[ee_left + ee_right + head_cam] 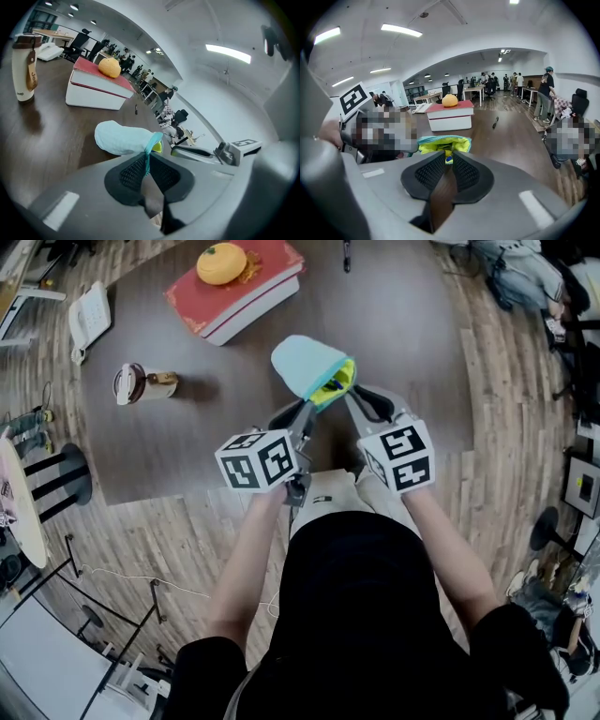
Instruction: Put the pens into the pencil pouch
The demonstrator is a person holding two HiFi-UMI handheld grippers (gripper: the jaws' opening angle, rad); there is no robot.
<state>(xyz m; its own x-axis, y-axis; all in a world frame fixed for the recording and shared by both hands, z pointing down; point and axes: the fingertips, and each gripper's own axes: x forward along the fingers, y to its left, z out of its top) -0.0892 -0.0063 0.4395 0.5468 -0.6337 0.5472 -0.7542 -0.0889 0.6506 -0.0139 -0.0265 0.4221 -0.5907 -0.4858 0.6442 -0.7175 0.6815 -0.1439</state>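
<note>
A light blue pencil pouch (307, 362) with a yellow-green lining lies over the near part of the brown table, its open mouth towards me. My left gripper (308, 410) is shut on the left teal rim of the mouth (149, 151). My right gripper (349, 397) is shut on the right rim, where a small blue piece (448, 160) shows between its pads. Together the two hold the mouth spread apart. Something blue (331, 385) shows just inside the mouth. A black pen (346, 255) lies far back on the table, also seen as the pen (495, 123) in the right gripper view.
A red-and-white book (240, 289) with an orange round object (222, 263) on top sits at the back left. A white tumbler (141, 383) and a white telephone (88, 319) are on the left of the table (187, 446). People and office chairs are to the right.
</note>
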